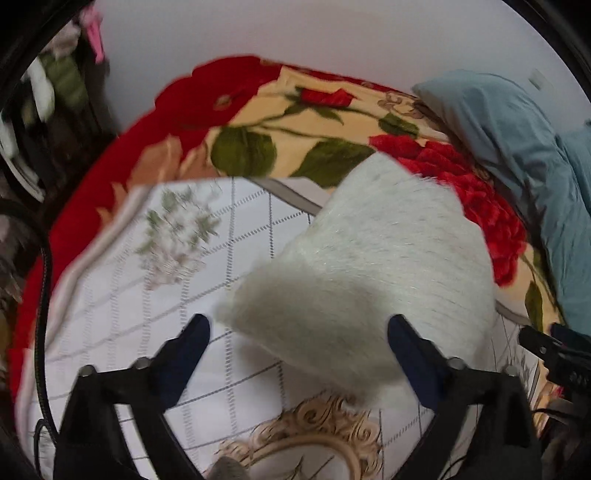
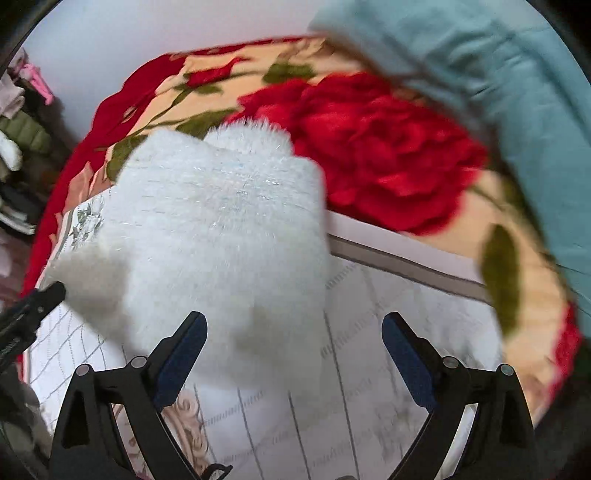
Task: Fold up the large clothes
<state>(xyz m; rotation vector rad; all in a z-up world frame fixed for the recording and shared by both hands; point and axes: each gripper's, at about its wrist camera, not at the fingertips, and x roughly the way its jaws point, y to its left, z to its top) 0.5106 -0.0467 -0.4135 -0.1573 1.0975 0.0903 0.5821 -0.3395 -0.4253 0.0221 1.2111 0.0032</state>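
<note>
A white fluffy garment (image 1: 369,258) lies folded into a compact bundle on a white sheet with a grey grid pattern (image 1: 122,302). My left gripper (image 1: 299,328) hovers over the garment's near edge, open, with its blue pads wide apart and pressing on nothing. My right gripper (image 2: 293,325) is open as well, above the near right part of the garment (image 2: 221,221), its pads clear of the fur. Each gripper shows at the edge of the other's view: the right gripper (image 1: 554,347) and the left gripper (image 2: 33,306).
Under the sheet lies a red and cream rose blanket (image 1: 280,122). Light blue bedding (image 1: 517,155) is piled at the right, against a pale wall (image 1: 295,33). Clothes (image 2: 18,129) are heaped beyond the bed's left edge. A black cable (image 1: 44,314) hangs at the left.
</note>
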